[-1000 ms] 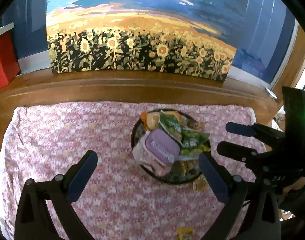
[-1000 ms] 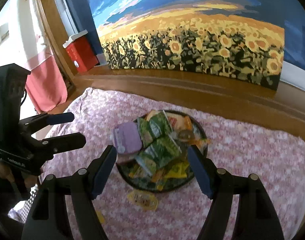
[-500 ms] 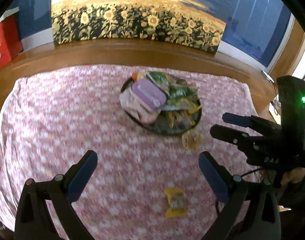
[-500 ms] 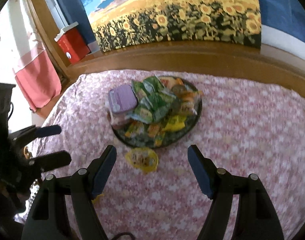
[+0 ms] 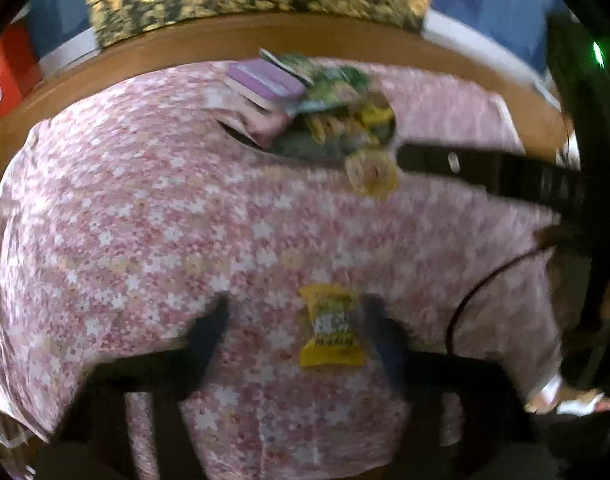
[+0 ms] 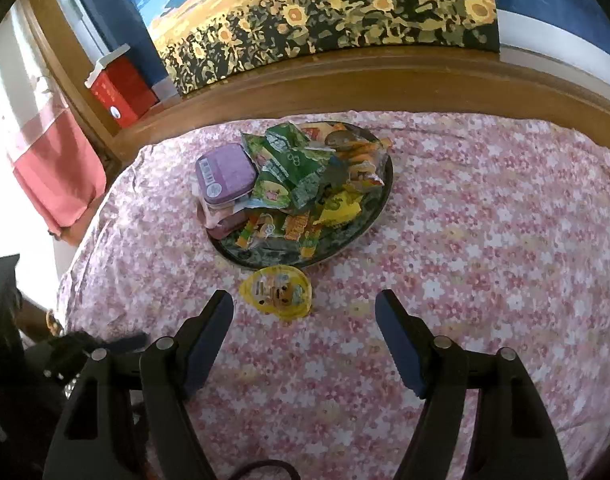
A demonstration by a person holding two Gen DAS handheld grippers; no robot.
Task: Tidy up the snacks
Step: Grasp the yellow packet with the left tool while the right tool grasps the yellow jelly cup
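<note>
Two snacks remain off the plate [image 6: 381,204]: left gripper [image 5: 295,332] fingers are closing around the yellow packet [image 5: 331,326]; right gripper [image 6: 305,320] fingers stand spread near the yellow cup [image 6: 277,290].

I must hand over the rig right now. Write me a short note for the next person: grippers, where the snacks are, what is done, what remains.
Left gripper: closing around the yellow packet on the cloth; pads not clearly touching it yet.
Right gripper: open, empty, hovering near the yellow cup.
Plate: piled with snacks, purple box on its left side.
Done: most snacks on the plate.
Left: packet and cup lie loose on the cloth.
</note>
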